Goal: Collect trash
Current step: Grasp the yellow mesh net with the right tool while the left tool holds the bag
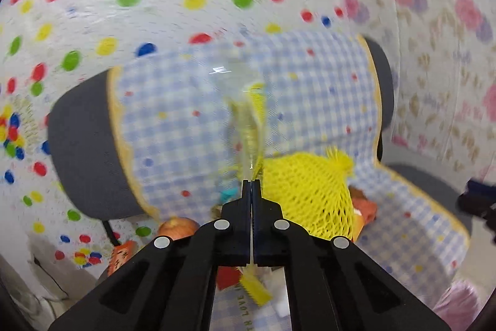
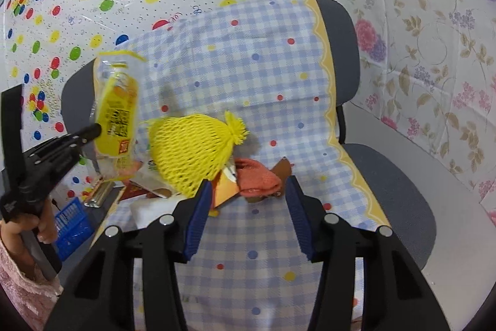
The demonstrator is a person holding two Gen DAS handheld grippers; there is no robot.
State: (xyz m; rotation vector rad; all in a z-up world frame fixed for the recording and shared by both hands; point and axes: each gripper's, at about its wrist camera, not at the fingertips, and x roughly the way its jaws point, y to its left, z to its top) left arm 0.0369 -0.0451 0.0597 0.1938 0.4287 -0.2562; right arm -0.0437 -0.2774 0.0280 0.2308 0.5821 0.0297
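My left gripper (image 1: pixel 251 182) is shut on a clear and yellow plastic wrapper (image 1: pixel 249 126), which hangs edge-on and blurred above the seat. The right wrist view shows the same wrapper (image 2: pixel 116 110) lifted at the left, pinched by the left gripper (image 2: pixel 96 129). A yellow foam fruit net (image 2: pixel 189 157) lies on the seat among paper scraps. My right gripper (image 2: pixel 248 183) stands half closed around a crumpled orange piece (image 2: pixel 259 177), which fills the gap between its blue pads beside an orange card (image 2: pixel 226 190).
The trash lies on a grey office chair draped with a blue checked cloth (image 2: pixel 263 67). A blue basket (image 2: pixel 73 222) stands on the floor at the left, and an apple (image 1: pixel 178 227) lies low in the left wrist view. Patterned plastic sheets cover the walls.
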